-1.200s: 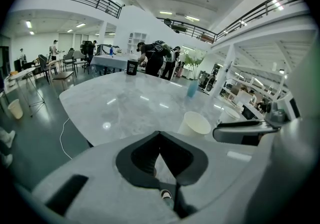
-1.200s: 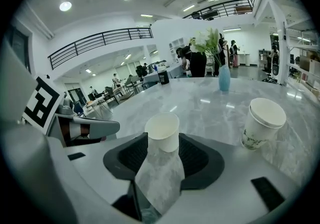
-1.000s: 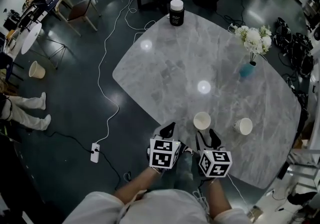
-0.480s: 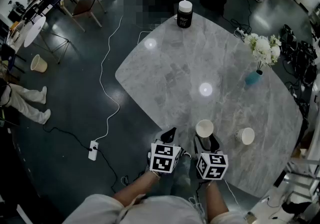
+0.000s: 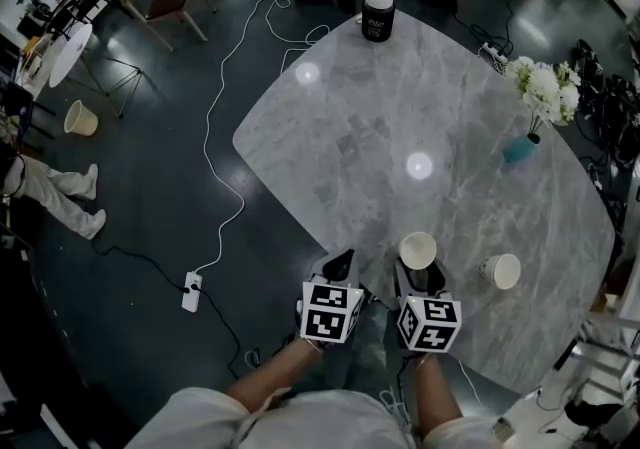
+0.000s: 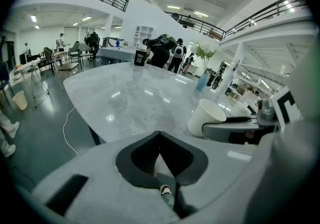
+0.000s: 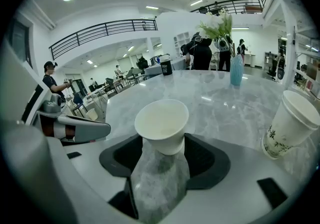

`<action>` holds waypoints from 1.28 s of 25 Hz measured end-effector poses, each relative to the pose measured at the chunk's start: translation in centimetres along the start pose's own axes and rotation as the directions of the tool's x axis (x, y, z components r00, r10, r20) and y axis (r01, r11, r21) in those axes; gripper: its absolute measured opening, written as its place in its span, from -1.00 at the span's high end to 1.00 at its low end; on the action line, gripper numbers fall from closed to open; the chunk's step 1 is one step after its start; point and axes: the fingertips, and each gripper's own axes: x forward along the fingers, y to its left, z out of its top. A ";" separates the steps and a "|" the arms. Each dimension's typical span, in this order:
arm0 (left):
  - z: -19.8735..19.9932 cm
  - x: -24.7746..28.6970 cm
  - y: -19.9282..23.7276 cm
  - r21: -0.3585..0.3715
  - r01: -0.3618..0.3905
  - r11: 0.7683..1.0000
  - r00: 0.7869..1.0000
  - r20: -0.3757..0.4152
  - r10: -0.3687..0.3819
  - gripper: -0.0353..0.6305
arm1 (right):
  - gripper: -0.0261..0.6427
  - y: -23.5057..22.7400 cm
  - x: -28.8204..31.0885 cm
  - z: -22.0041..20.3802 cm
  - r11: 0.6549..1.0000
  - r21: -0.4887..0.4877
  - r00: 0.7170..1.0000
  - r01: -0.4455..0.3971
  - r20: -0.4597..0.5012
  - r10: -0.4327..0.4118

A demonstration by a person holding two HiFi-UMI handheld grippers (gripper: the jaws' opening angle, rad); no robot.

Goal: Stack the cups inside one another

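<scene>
Closest to the person, the left gripper hangs just off the near edge of the table, over the floor. Its jaws are pressed together at the tips with nothing between them. It looks parked out of the way, since no cup is in front of it.

Just beside it, the right gripper points down and forward over the tabletop. Its jaws have just been opening and now stand spread wide. A white paper cup stands upright between their tips, mouth up and empty. The lower part of the cup fills most of the gap. From this angle I can't be sure the pads touch its sides, but it reads as a straddle before a squeeze, not a grip. Taking it low on the body would leave the rim free for nesting.

A second cup stands off to the right, near the first but apart from it. It is also open upward and has green print on its side. Nothing is stacked yet. I'd judge the step in hand to be picking up the first cup and carrying it to the other.

Farther back on the right, a blue vase holds white flowers. At the far edge of the table stands a dark jar with a white lid. Both are well clear of the work.
</scene>
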 end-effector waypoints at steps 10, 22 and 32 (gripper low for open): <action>-0.1 0.4 0.4 0.002 0.003 1.000 1.000 -0.005 -0.003 0.91 | 0.27 -0.4 0.6 0.3 1.000 -0.002 1.000 0.025 0.009 -0.025; 1.0 0.5 -0.6 0.005 0.021 1.000 1.000 0.015 -0.021 0.91 | 0.27 -0.9 -0.4 1.0 0.999 0.012 0.999 0.036 0.027 -0.037; 2.6 0.3 -2.1 0.019 0.051 0.999 0.998 0.041 -0.051 0.91 | 0.27 -1.2 -2.0 2.1 0.999 0.025 0.998 0.048 0.045 -0.049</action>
